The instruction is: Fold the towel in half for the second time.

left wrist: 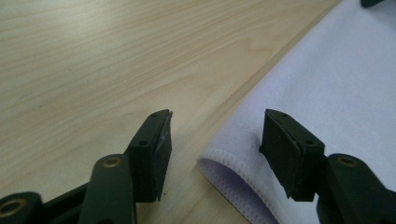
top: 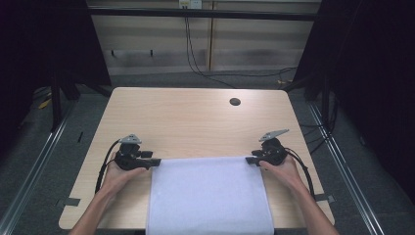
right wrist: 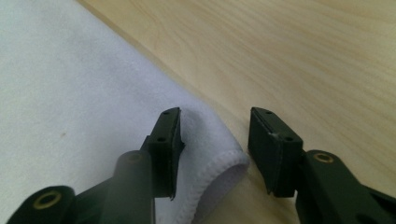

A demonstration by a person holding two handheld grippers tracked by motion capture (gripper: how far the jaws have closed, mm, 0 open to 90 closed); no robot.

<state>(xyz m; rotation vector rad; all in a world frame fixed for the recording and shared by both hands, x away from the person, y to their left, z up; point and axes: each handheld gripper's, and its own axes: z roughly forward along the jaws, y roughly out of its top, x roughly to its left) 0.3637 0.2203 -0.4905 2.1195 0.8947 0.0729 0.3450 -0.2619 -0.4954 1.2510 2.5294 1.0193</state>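
A white cloth point(top: 209, 193) lies flat on the wooden table point(top: 195, 117), hanging over the near edge. My left gripper point(top: 155, 162) sits at the cloth's far left corner, jaws open. In the left gripper view that gripper point(left wrist: 215, 140) straddles the hemmed corner of the cloth point(left wrist: 327, 88), which is slightly lifted between the pads without being pinched. My right gripper point(top: 250, 160) is at the far right corner. The right gripper view has this gripper point(right wrist: 214, 140) open, with the cloth corner point(right wrist: 219, 168) curling up between its jaws.
A round cable hole point(top: 235, 102) is in the table's far right part. Black cables point(top: 195, 58) trail on the floor behind the table. Metal rails point(top: 34, 161) run along both sides. The far half of the tabletop is bare wood.
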